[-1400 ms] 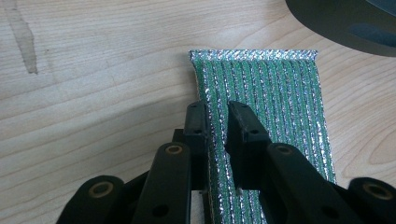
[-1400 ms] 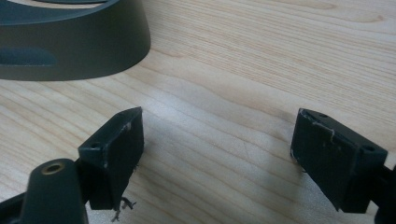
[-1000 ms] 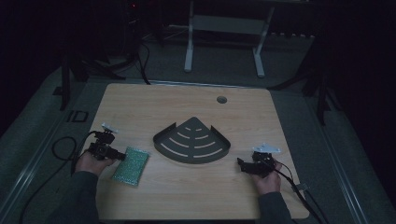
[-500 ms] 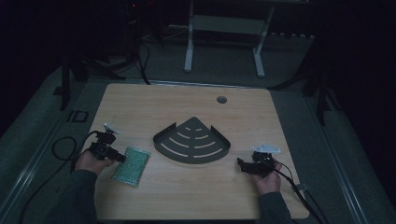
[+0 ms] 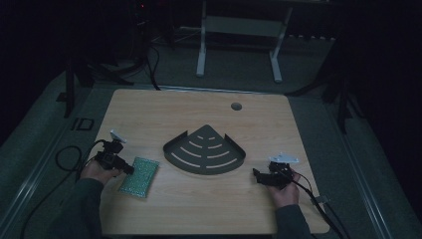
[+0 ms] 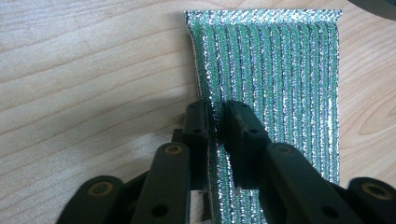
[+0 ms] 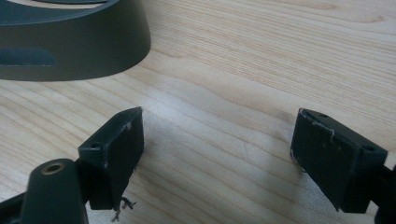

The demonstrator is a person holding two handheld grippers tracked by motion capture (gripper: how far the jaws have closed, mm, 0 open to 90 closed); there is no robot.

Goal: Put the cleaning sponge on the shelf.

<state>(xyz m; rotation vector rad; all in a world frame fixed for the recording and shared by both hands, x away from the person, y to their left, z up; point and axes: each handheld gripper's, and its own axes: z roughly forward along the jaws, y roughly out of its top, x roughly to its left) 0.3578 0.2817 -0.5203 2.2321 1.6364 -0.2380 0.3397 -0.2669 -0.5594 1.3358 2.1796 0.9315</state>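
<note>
While the left gripper (image 6: 215, 122) jaws, just closing, pinch the green sponge (image 6: 275, 88) | right gripper (image 7: 217, 154) jaws spread, empty.

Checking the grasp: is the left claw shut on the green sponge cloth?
Shut on it: the left claw has just been closing and pinches the cloth's edge.
</note>
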